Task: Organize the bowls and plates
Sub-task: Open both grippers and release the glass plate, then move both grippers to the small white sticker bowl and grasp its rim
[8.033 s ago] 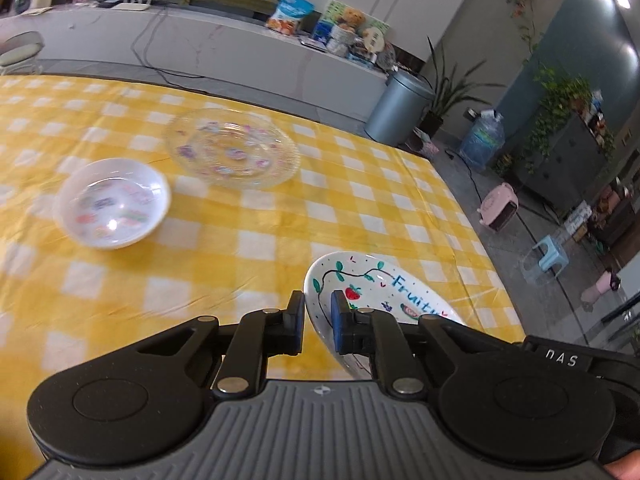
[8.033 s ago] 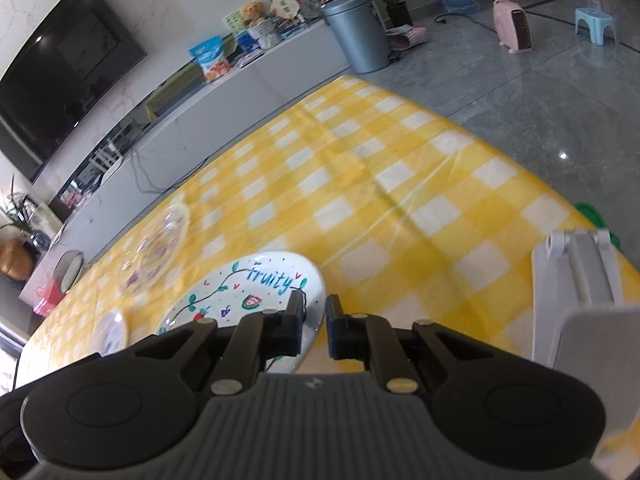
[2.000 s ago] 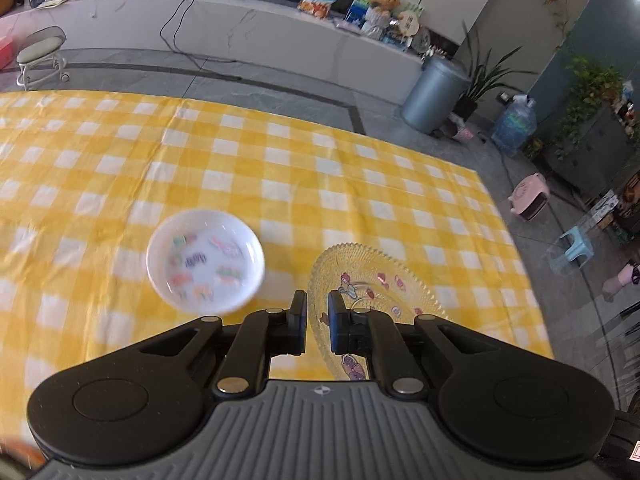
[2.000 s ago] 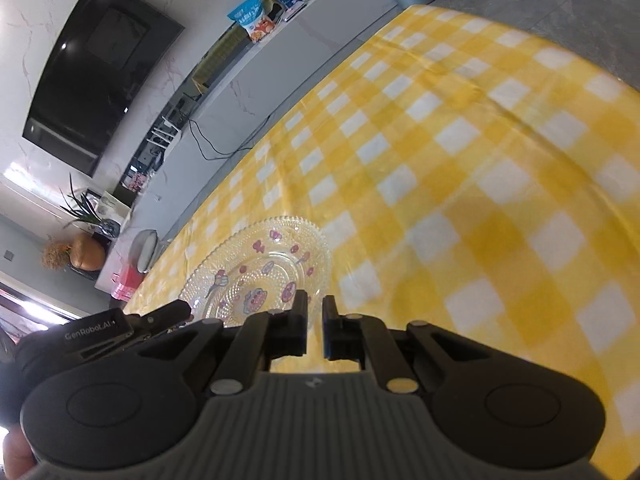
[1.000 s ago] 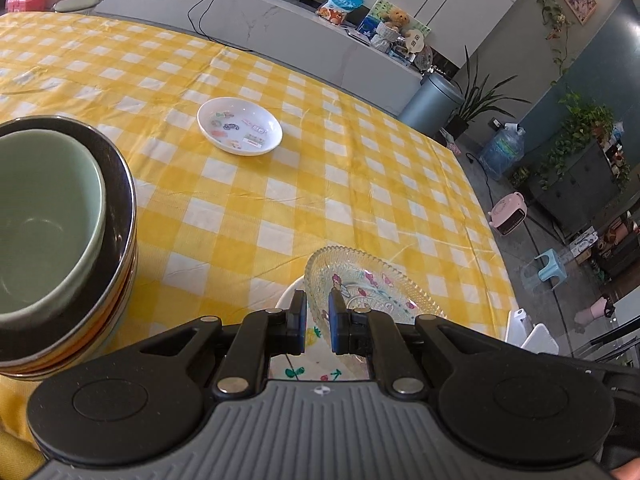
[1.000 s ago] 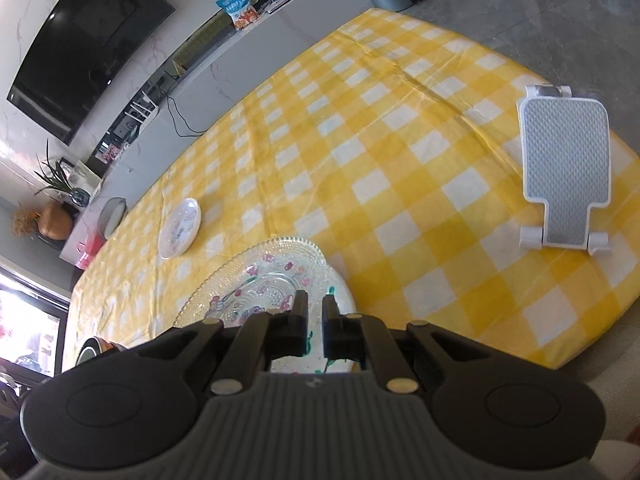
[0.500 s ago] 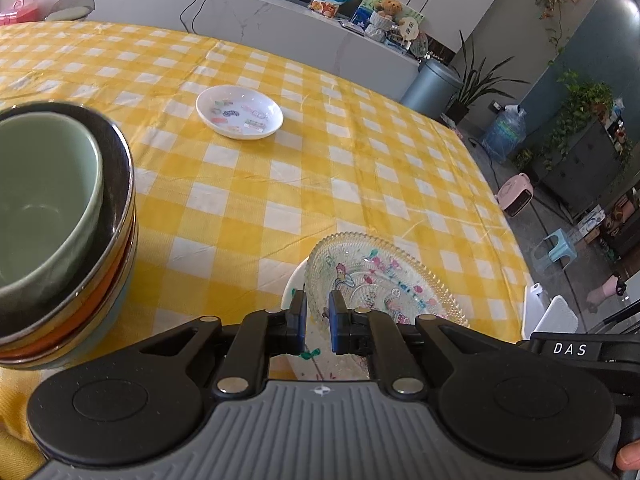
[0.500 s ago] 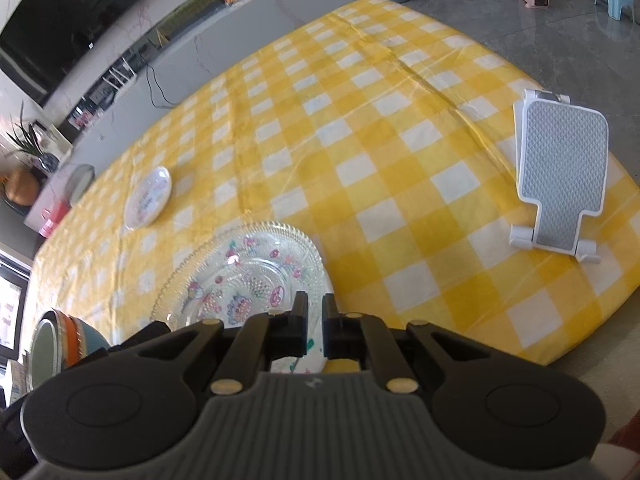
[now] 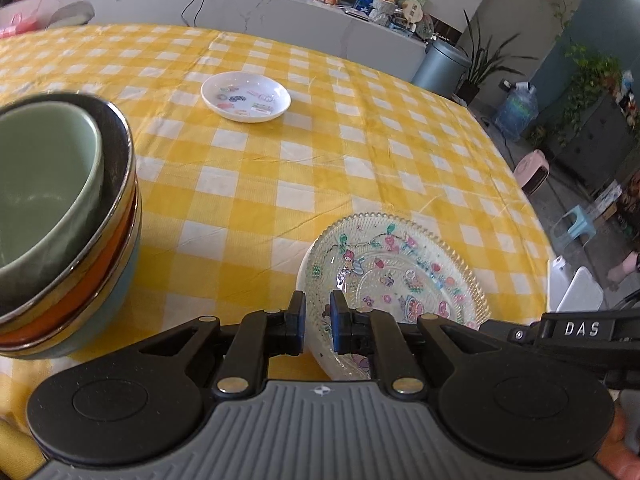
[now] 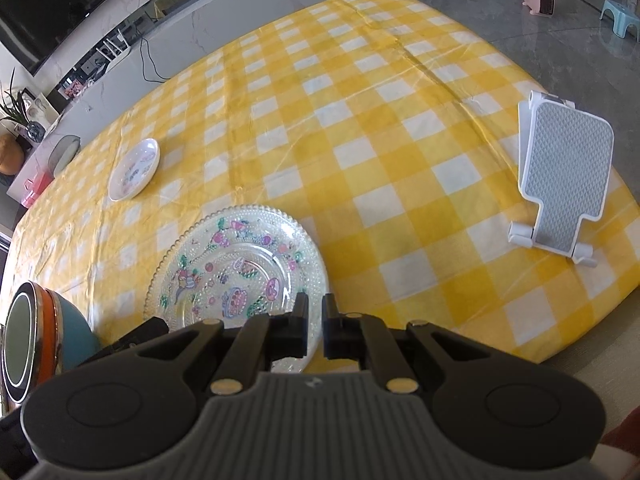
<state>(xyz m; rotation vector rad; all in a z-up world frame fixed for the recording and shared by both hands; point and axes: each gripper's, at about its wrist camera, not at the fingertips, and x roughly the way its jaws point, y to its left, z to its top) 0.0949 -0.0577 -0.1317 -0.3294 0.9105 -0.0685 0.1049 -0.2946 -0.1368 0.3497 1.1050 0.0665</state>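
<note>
A clear glass plate (image 9: 400, 276) with pink and green cartoon prints lies on a white plate (image 9: 325, 366) near the table's front edge. My left gripper (image 9: 318, 320) has the glass plate's near-left rim between its blue pads, and its jaws are opening. Over the same glass plate (image 10: 240, 264), my right gripper (image 10: 314, 320) is shut on the near-right rim. A small white dish (image 9: 245, 97) with stickers sits farther back on the yellow checked cloth. A stack of nested bowls (image 9: 60, 208), green inside dark, orange and blue, stands at the left.
A white and grey phone stand (image 10: 560, 176) stands on the cloth near the table's right edge. The table's front edge (image 10: 520, 360) drops off close behind the plates. Beyond the table are a long counter, a grey bin (image 9: 440, 62) and small stools on the floor.
The glass plate, held tilted above the white plate a second ago, now lies flatter and lower on it. Both grippers stayed on its rim, and both views tipped a little.
</note>
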